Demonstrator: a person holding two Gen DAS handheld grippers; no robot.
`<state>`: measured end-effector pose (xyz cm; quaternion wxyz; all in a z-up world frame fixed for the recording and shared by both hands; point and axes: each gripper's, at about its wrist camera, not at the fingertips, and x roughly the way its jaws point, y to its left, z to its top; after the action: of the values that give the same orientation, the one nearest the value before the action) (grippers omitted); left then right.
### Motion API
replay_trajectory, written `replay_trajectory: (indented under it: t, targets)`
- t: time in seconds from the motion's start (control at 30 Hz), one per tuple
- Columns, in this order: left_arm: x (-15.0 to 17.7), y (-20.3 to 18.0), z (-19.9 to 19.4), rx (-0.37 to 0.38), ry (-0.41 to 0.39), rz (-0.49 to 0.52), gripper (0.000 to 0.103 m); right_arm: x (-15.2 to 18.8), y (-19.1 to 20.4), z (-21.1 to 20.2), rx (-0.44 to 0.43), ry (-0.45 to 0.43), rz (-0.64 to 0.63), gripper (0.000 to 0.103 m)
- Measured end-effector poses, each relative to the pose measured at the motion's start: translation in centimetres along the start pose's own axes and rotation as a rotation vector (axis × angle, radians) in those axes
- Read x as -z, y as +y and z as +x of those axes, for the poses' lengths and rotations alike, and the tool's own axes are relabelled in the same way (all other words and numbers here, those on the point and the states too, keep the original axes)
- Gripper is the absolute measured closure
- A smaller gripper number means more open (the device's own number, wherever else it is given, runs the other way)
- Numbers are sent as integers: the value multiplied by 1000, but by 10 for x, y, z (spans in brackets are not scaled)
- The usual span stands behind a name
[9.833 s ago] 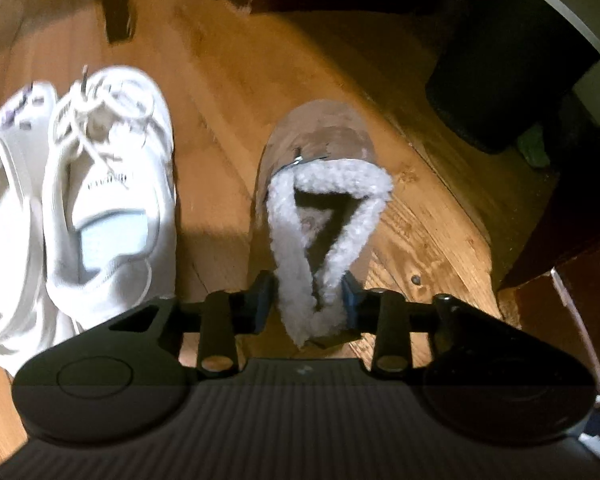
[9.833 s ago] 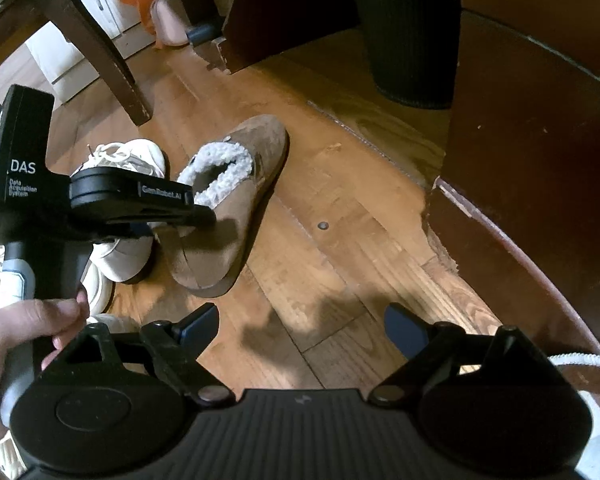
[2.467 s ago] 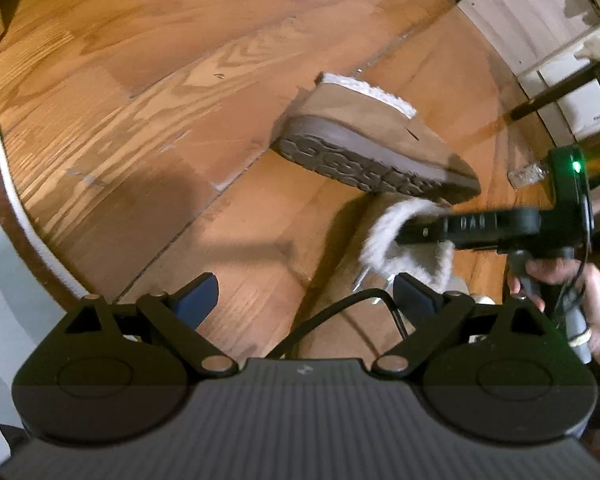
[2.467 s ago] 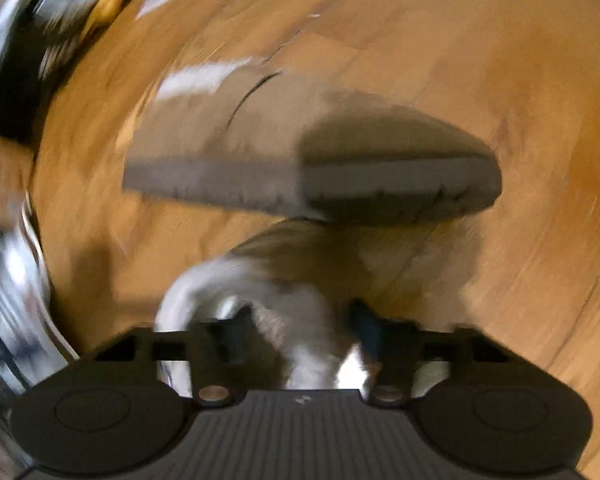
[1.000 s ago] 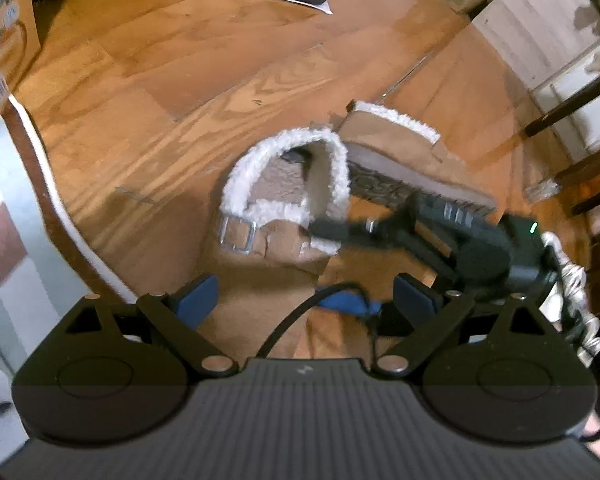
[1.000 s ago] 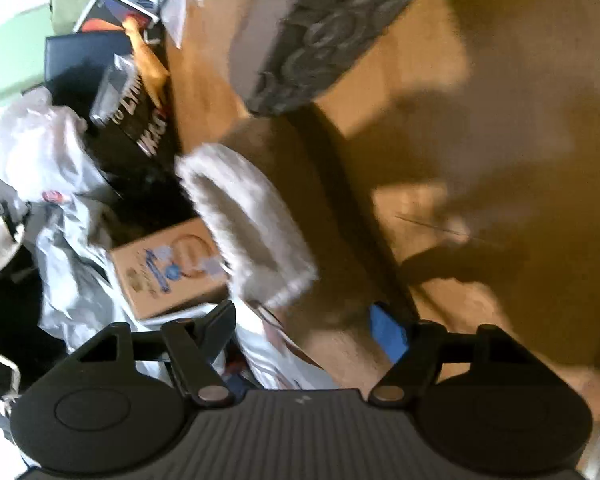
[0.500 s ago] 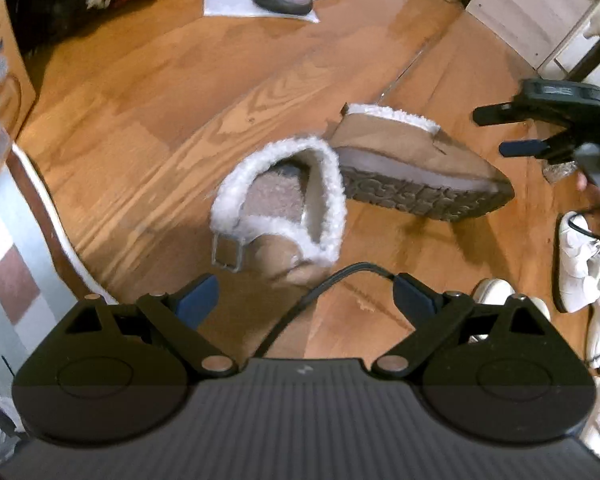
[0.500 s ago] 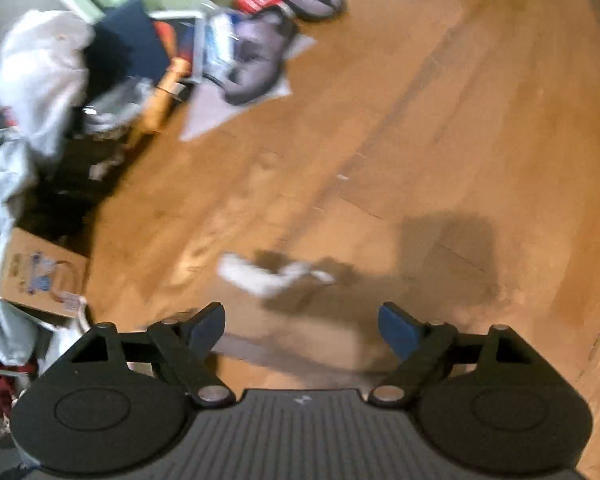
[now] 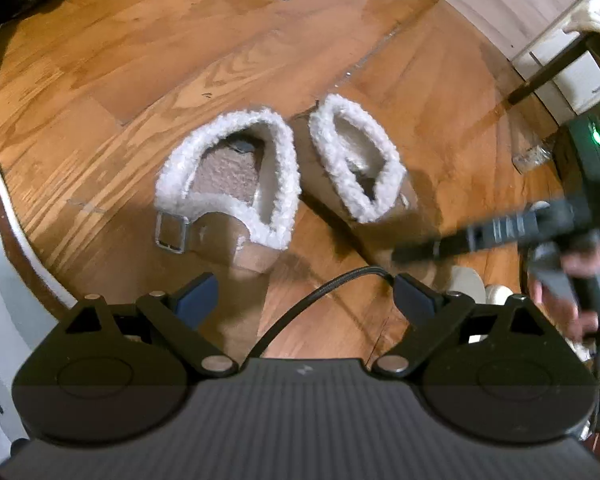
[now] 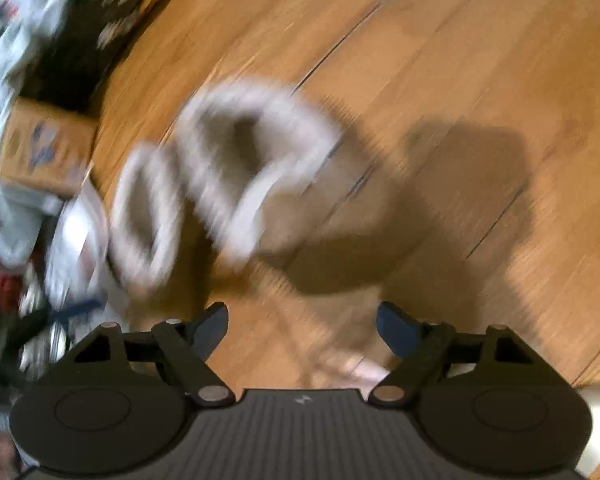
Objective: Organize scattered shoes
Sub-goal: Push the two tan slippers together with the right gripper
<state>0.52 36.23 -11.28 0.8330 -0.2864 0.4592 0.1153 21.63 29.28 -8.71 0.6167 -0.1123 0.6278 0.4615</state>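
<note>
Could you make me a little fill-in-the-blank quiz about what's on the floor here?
1. The two slippers lie side by side on a ____ floor.
2. Their trim is ____ fleece.
3. Both grippers are ____, holding nothing.
4. The left slipper has a metal ____ on its strap.

Missing words: wooden; white; open; buckle
</note>
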Motion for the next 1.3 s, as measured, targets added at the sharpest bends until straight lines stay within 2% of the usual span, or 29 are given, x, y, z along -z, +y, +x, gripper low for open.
replay_trajectory:
  t: [0.1,0.2,0.3,0.33,0.37,0.5,0.57,0.6,0.63,0.67,0.73,0.87,0.97,1.0,1.07,1.1,1.17,1.3]
  targets:
    - [2,-4,1,0,-5,28,8,-2,-4,-19,1,-101,10,20]
    - [2,-2,-2,2,-15,27,8,-13,-11,-23,108,-165,-36,13]
    - [1,9,-7,15,-26,-12,8,-16,-12,-5,216,-128,-133,11]
    - [1,14,-8,18,-27,-28,8,-17,-12,2,243,-116,-161,5]
    - [1,18,-8,22,-29,-44,8,-18,-13,6,231,-119,-158,1]
    - [0,36,-11,34,-34,-107,8,-28,-14,25,147,-112,-126,0]
    - [0,45,-12,40,-36,-139,8,-33,-14,36,174,-114,-104,1]
    - [-1,49,-12,43,-38,-154,8,-34,-12,43,212,-109,-105,3]
    - [-1,54,-13,46,-39,-170,8,-34,-9,50,251,-105,-103,13]
    - [-1,58,-14,49,-40,-186,8,-35,-7,50,294,-111,-65,29]
    - [-1,61,-14,52,-44,-196,8,-37,-4,50,373,-121,14,42]
    - [-2,61,-15,56,-51,-198,8,-26,-26,36,204,-144,346,62]
    - [-1,63,-17,60,-55,-208,8,-17,-43,25,70,-159,593,64]
    - [-1,64,-18,58,-58,-212,8,-6,-50,30,3,-149,666,64]
    - [-1,66,-19,51,-61,-215,8,21,-50,35,-48,-154,747,65]
    - [-2,65,-19,46,-61,-214,8,35,-49,38,-70,-158,783,65]
    - [-2,65,-20,36,-60,-209,8,55,-34,33,-44,-208,775,65]
    - [-3,63,-30,22,-79,-198,8,95,-19,27,-31,-283,869,65]
